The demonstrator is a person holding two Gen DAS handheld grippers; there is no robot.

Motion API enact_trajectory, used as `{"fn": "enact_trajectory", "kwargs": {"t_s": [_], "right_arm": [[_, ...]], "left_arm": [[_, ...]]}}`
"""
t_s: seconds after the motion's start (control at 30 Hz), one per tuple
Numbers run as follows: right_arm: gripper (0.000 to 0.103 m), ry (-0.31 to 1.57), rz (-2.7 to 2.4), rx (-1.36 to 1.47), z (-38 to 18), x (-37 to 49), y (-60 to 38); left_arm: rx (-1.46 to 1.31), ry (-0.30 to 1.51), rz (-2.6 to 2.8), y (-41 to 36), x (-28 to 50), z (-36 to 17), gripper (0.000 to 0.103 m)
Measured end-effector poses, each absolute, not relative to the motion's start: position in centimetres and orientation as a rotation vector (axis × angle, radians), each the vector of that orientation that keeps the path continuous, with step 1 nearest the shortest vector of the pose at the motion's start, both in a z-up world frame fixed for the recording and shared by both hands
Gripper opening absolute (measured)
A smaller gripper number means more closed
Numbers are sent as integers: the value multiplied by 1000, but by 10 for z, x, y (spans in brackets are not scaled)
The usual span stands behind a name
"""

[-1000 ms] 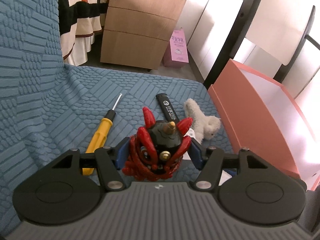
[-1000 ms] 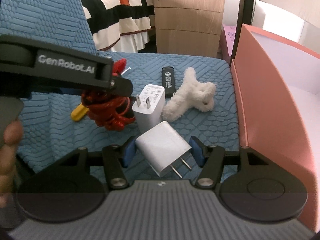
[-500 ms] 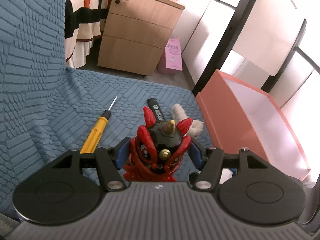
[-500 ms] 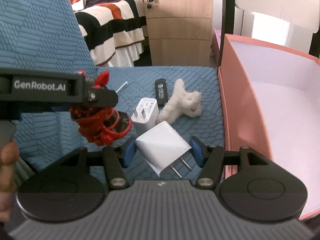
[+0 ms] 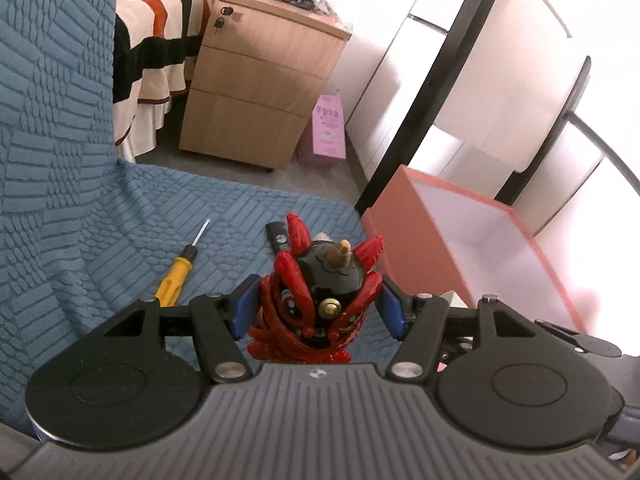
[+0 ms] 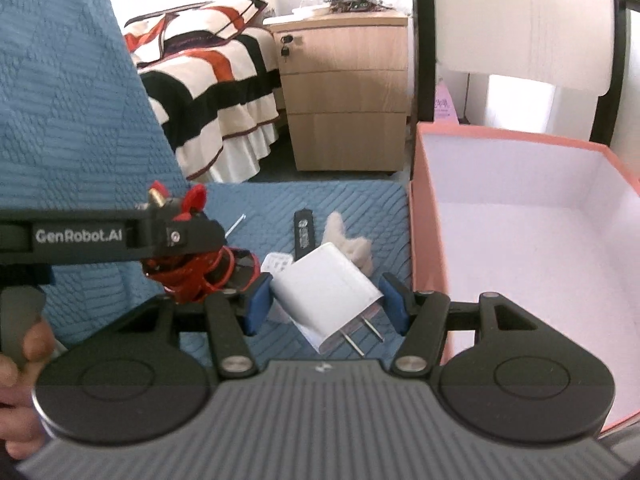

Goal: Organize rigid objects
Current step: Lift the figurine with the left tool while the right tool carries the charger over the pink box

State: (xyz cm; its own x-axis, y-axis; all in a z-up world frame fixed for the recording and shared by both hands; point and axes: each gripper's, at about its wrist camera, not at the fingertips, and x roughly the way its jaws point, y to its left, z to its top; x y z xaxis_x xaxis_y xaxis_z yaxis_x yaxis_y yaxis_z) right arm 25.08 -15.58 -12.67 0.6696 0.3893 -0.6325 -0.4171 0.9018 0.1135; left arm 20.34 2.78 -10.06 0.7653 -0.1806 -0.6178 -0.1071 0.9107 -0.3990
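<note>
My left gripper [image 5: 318, 306] is shut on a red and black lion figurine [image 5: 316, 300], held above the blue textured cover [image 5: 100, 240]. My right gripper [image 6: 326, 304] is shut on a white charger plug [image 6: 326, 288], prongs toward the camera, just left of the open pink box [image 6: 520, 248]. The left gripper with the figurine [image 6: 188, 264] shows at the left of the right wrist view. On the cover lie a yellow screwdriver [image 5: 176, 276], a black USB stick [image 6: 304, 232], a second white charger [image 6: 278, 262] and a white plush toy [image 6: 352, 246].
The pink box [image 5: 480, 240] stands at the cover's right edge, its white inside showing nothing. Behind are a wooden drawer cabinet [image 6: 344, 100], a striped bed [image 6: 208, 88], a pink bag [image 5: 326, 128] and black frame bars [image 5: 420, 92].
Both grippers have risen with their objects and shifted toward the pink box. The things on the cover look smaller and lower now.
</note>
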Motion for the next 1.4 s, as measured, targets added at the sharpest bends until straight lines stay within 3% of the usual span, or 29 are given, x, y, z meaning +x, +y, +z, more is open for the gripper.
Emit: {"fn": "enact_trajectory", "kwargs": {"t_s": [1.0, 1.4], "right_arm": [[61, 466, 338, -13, 0, 283, -248], [61, 574, 250, 28, -25, 309, -304]], "left_arm": [[-366, 550, -211, -65, 257, 45, 67], [-334, 652, -296, -130, 306, 27, 67]]}}
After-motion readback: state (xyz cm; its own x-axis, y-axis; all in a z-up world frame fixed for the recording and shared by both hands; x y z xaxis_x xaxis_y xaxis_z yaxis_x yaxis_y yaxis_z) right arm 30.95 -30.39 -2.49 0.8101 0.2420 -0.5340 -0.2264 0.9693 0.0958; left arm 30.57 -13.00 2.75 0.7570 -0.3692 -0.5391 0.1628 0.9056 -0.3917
